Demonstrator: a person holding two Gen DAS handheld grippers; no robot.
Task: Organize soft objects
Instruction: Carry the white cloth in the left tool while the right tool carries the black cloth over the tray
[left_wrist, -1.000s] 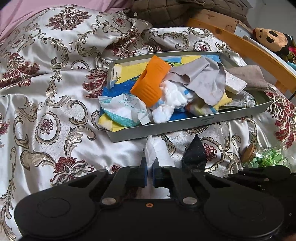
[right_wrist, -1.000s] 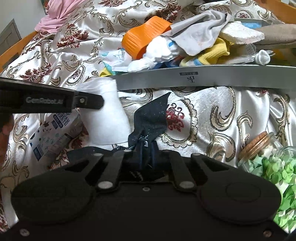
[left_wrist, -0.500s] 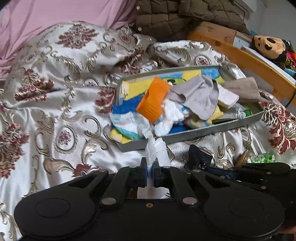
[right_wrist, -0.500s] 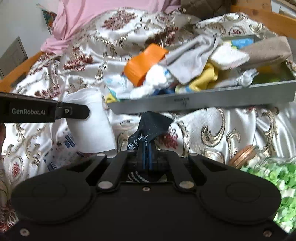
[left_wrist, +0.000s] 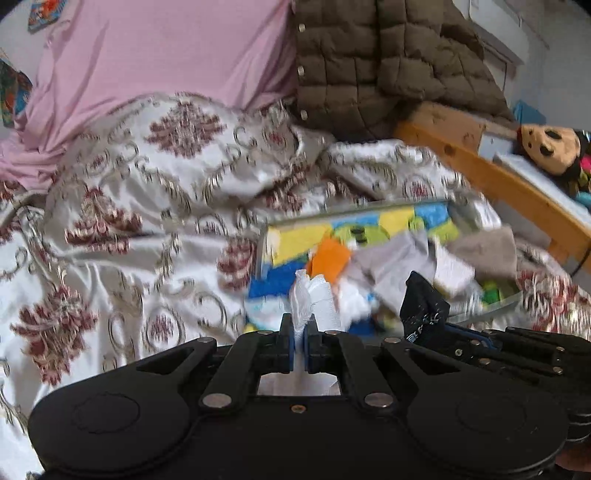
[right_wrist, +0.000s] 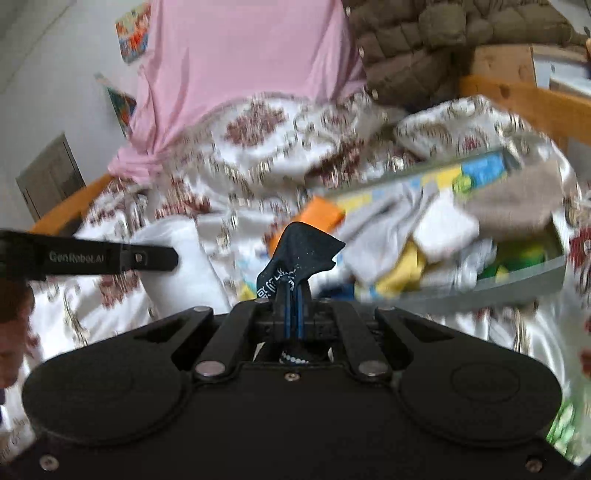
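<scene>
White cloth (left_wrist: 312, 295) sits pinched in the left gripper (left_wrist: 299, 341), dark cloth (right_wrist: 299, 254) in the right gripper (right_wrist: 294, 317), both above the bed near the tray (right_wrist: 517, 291); thin pinches may slip.

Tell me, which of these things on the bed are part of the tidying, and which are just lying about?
Part of the job:
- white cloth, pinched in the left gripper
- dark cloth, pinched in the right gripper
- grey tray heaped with soft things

Just lying about:
- brown quilted jacket
- pink sheet
- plush toy
</scene>
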